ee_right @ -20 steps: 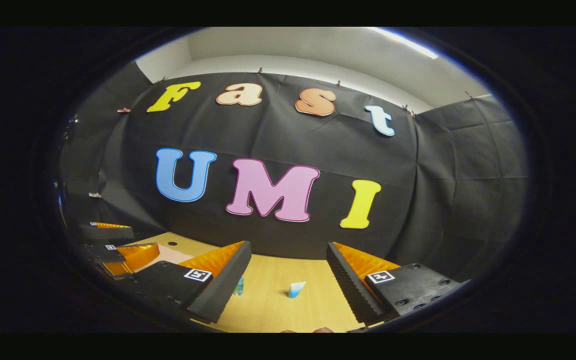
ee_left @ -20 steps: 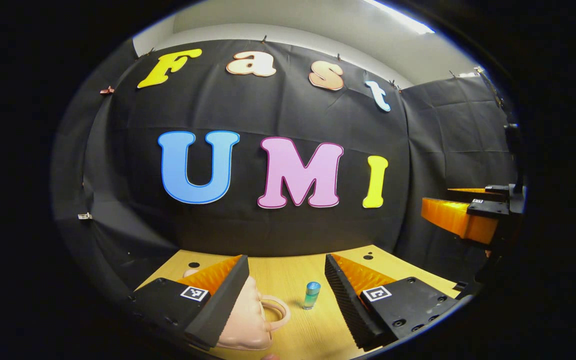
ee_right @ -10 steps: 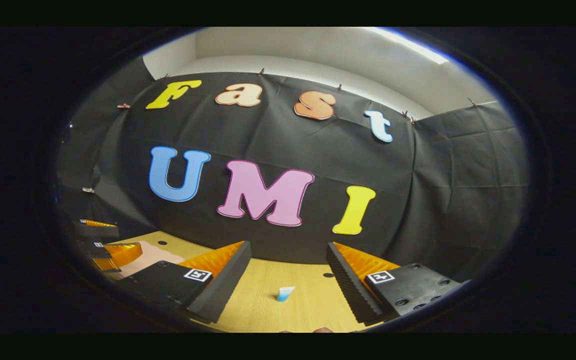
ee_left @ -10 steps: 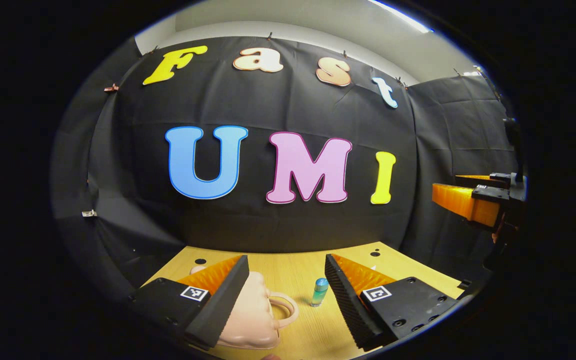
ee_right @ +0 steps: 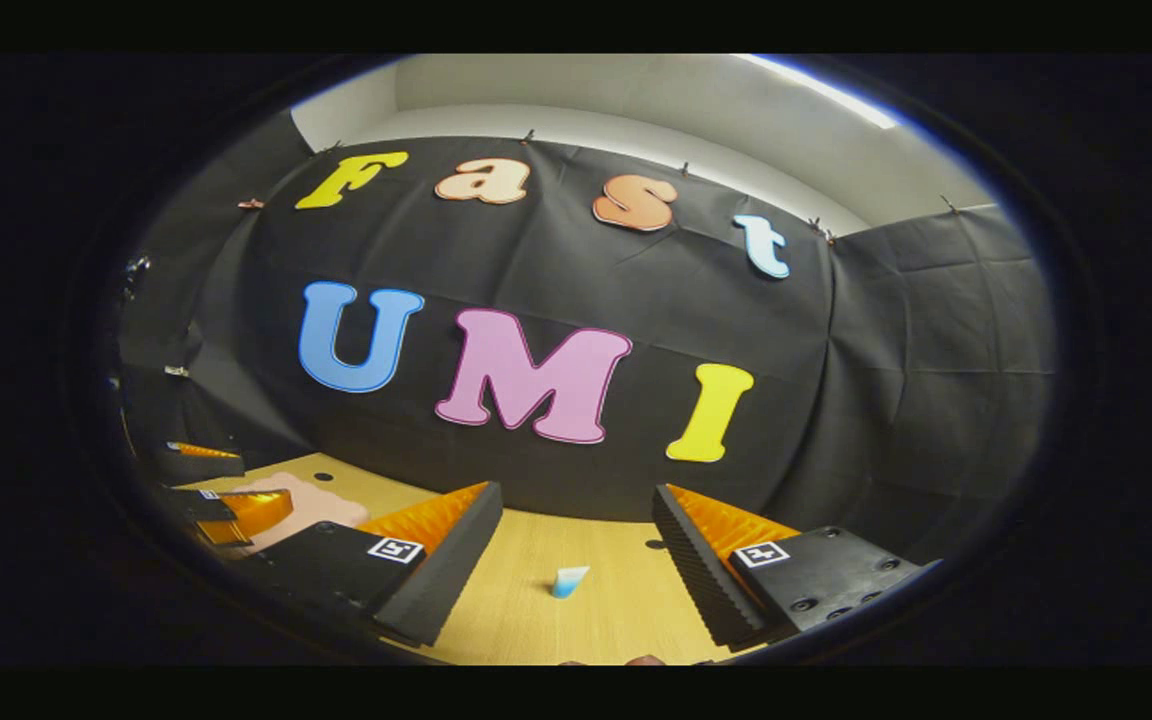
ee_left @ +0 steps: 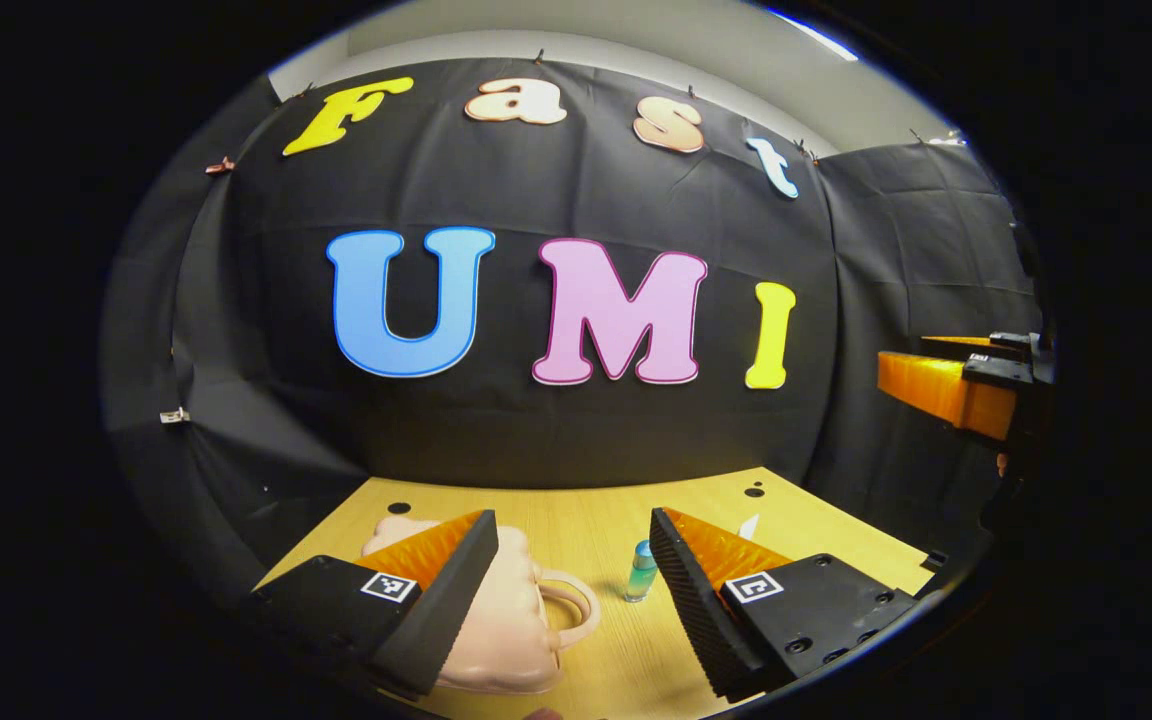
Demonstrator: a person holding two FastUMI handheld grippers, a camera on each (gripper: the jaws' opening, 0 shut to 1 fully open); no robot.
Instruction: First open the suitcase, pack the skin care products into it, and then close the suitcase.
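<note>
Suitcase (ee_left: 506, 625), small, pink and closed, lies on the desk (ee_left: 586, 530) under the released left gripper (ee_left: 571, 590), which should lower squarely to catch its lid while the right gripper (ee_right: 576, 565), also released, hovers near a blue tube (ee_right: 569, 580).

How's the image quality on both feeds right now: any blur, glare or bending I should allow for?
Left gripper view: sharp, strong fisheye bending at edges; pink handled suitcase and small blue-capped green bottle evenly lit, soft shadows on the wooden table. Right gripper view: dimmer, softer; small pale-blue tube slightly fuzzy; ceiling light streak.
</note>
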